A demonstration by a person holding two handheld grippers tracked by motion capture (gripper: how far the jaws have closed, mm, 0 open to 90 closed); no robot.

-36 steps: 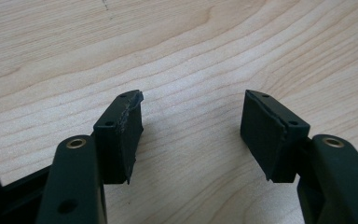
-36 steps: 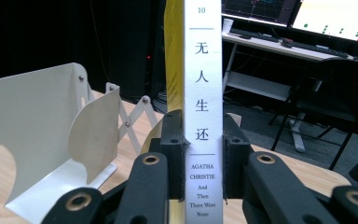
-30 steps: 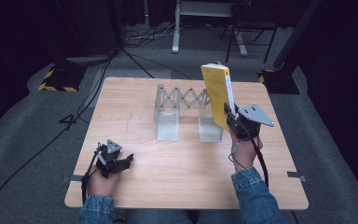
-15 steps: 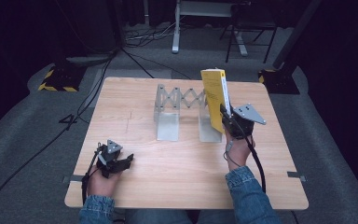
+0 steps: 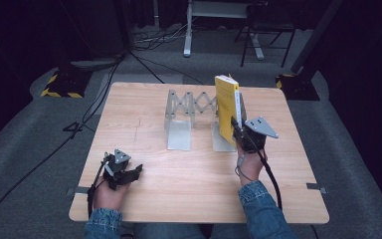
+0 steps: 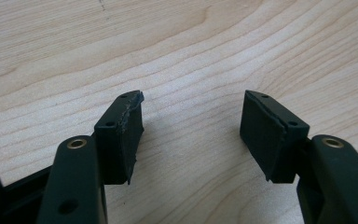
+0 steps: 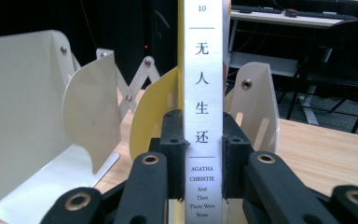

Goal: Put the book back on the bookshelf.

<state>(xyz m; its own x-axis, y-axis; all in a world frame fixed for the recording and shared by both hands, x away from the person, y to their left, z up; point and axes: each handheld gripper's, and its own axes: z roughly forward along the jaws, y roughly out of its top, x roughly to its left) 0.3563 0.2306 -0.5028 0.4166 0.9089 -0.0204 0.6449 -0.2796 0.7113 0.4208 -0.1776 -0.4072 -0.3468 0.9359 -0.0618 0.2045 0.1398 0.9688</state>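
The yellow paperback (image 5: 227, 107) is up on end, pinched by the right gripper (image 5: 237, 128) at the right-hand end of the expanding metal book rack (image 5: 191, 122), and from where I stand this looks like a shelving job in its closing stretch: the book is upright and right against the rack's right plate, but it is not yet let go, so whether it will stand alone I cannot say. In the right gripper view the white spine (image 7: 204, 93) rises dead centre, Chinese title above, "Agatha Christie, And Then There Were None" below, and the two black jaws are pressed together on it low down, one on each cover, with the cream divider plates (image 7: 23, 98) fanning off to the left and another just behind on the right. What seems left is settling it, then opening up and backing away. Over on the near left of the wooden table (image 5: 144, 114) the left gripper (image 5: 124, 174) rests low in the hand, jaws spread wide with nothing between them, bare wood grain showing through the gap, its worn left pad (image 6: 129, 135) close to the tabletop.
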